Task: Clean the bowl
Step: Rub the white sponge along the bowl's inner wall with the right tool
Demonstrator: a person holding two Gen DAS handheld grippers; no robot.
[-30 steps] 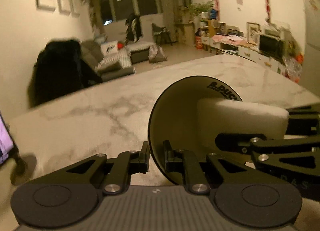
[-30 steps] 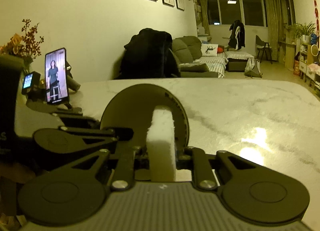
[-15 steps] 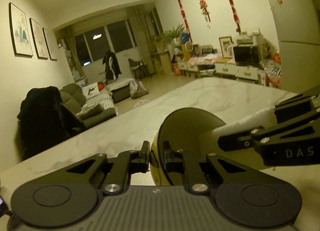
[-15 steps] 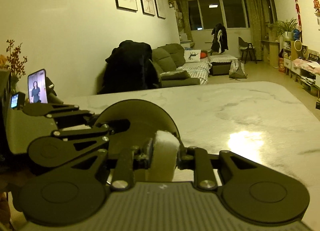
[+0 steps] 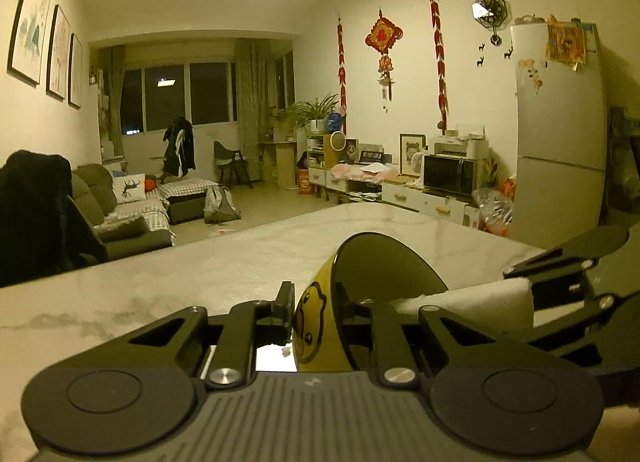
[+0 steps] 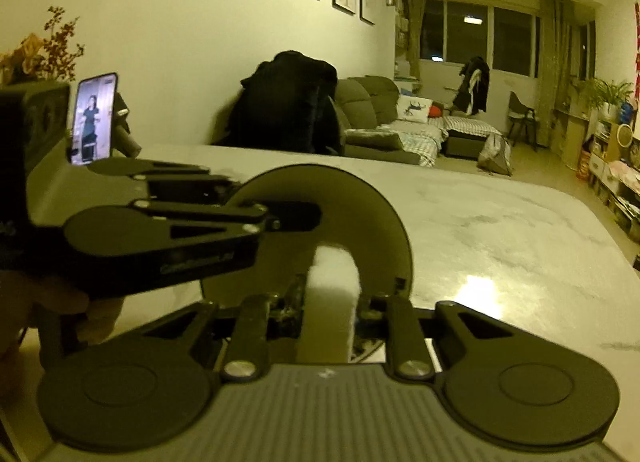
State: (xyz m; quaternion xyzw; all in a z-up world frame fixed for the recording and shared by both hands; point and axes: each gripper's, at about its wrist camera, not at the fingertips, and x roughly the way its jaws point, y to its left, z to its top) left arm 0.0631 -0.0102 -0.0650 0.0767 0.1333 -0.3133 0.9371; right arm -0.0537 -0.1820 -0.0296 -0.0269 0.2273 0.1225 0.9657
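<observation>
Duck print on the yellow bowl (image 5: 310, 322) only shows from the left wrist, where the left gripper (image 5: 314, 304) straddles its rim, jaws easing open. Right wrist shows the right gripper (image 6: 332, 302) clamped narrow on a white sponge (image 6: 332, 294) inside the bowl. Bowl's base is hidden.

Dim yellow light, tabletop (image 6: 500, 230) glare, fisheye warp

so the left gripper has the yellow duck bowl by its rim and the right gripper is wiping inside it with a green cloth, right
Not quite: it is a white sponge, not a green cloth, as the right wrist view shows. The rest holds: the left gripper has the yellow duck bowl by its rim, its jaws opening slightly, and the right gripper holds the sponge inside it.
</observation>
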